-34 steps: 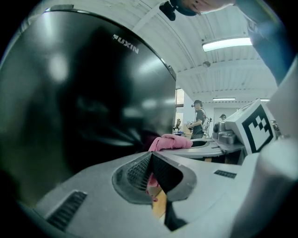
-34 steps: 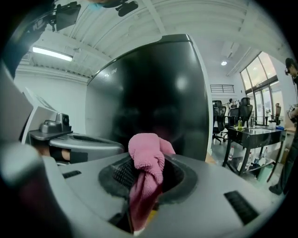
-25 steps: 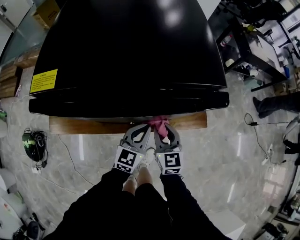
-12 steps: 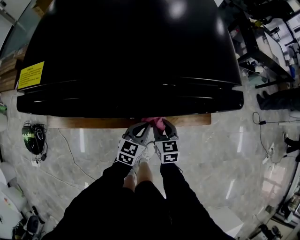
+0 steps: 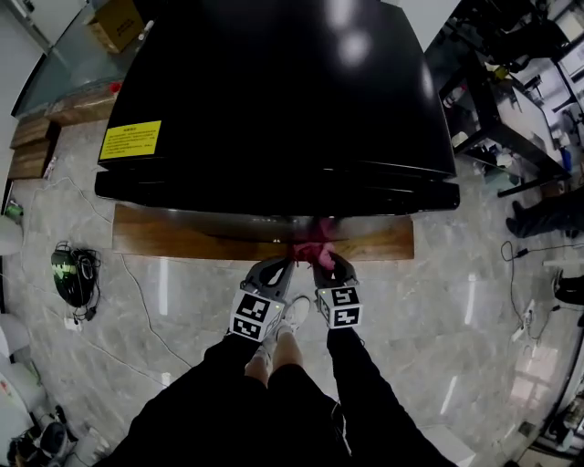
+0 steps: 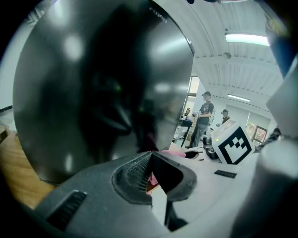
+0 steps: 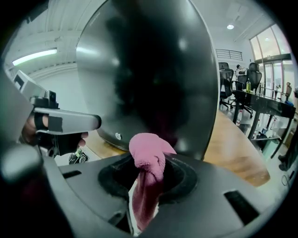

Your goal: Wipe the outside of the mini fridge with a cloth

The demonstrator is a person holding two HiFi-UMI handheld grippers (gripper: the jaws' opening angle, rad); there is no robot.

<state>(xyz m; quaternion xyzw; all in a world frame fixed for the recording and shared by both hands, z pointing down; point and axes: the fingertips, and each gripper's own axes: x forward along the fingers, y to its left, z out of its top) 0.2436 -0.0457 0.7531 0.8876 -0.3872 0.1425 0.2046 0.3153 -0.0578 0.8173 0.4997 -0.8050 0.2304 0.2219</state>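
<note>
Floor [image 5: 438, 310]: grey polished stone tiles, glossy, with streaks of reflected light. It fills the lower part of the head view.

Mini fridge [image 5: 274, 100]: a black cabinet with a high-gloss top face that mirrors the ceiling lights as bright spots. The front face, seen in both gripper views, shows the same sheen and blurred reflections. It stands on a wooden board [image 5: 164, 235] whose front edge projects beyond the fridge onto the floor.

Room: a dark desk [image 5: 511, 109] with clutter stands to the right of the fridge. A cardboard box [image 5: 117, 23] sits at the far left. A bundle of cables [image 5: 73, 274] lies on the floor left of the board. The right gripper view shows office chairs and tall windows; the left gripper view shows strip lights overhead and people standing in the distance.

Yellow label [image 5: 130, 140]: stuck flat on the fridge top near its left front corner. Its print is illegible.

Right gripper [image 5: 330, 267]: clenched on the pink cloth [image 5: 313, 244], which bunches up above the jaw tips and trails below them. The bunch is held at the lower front of the fridge, over the board. Contact with the fridge cannot be confirmed.

Left gripper [image 5: 274, 269]: just beside the right one, jaws pressed together tip to tip with nothing gripped.
</note>
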